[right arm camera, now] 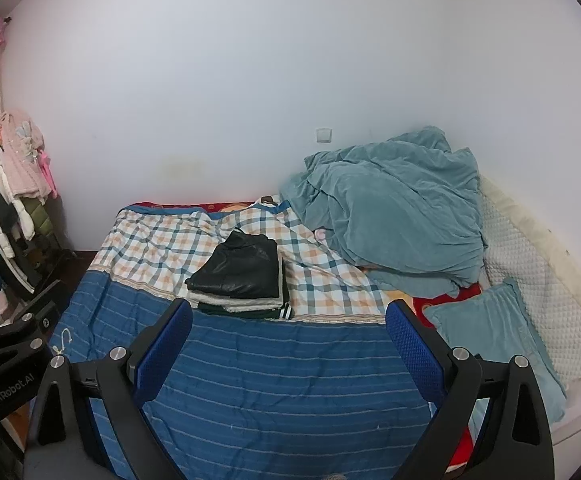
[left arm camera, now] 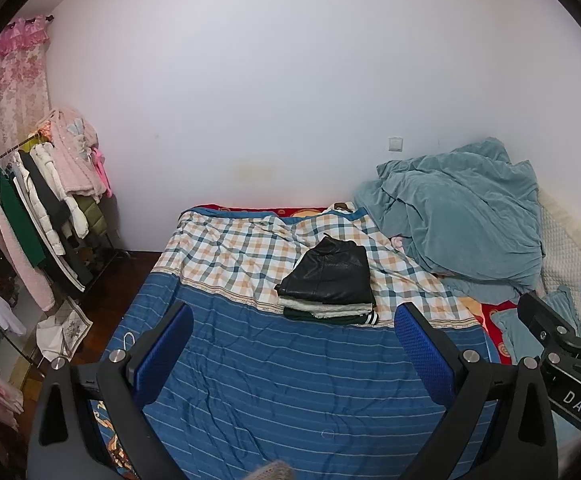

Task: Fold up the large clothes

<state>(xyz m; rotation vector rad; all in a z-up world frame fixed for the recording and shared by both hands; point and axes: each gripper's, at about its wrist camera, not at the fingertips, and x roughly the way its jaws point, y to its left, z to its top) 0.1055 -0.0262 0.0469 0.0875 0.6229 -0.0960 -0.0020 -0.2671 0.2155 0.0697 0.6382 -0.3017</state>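
Note:
A stack of folded clothes (left arm camera: 330,284) lies on the bed, a black leather jacket on top, a cream layer and a dark green striped-hem piece below; it also shows in the right wrist view (right arm camera: 240,278). My left gripper (left arm camera: 294,316) is open and empty, held above the blue striped quilt (left arm camera: 290,380), short of the stack. My right gripper (right arm camera: 289,312) is open and empty, above the same quilt (right arm camera: 282,380), with the stack just beyond its left finger. A bit of grey knit fabric (left arm camera: 272,472) shows at the bottom edge.
A crumpled teal blanket (left arm camera: 462,216) is heaped at the back right of the bed by a cream headboard (right arm camera: 538,264), with a teal pillow (right arm camera: 498,336). A clothes rack (left arm camera: 42,208) full of garments stands at left. A white hanger hook (right arm camera: 64,340) lies on the quilt's left edge.

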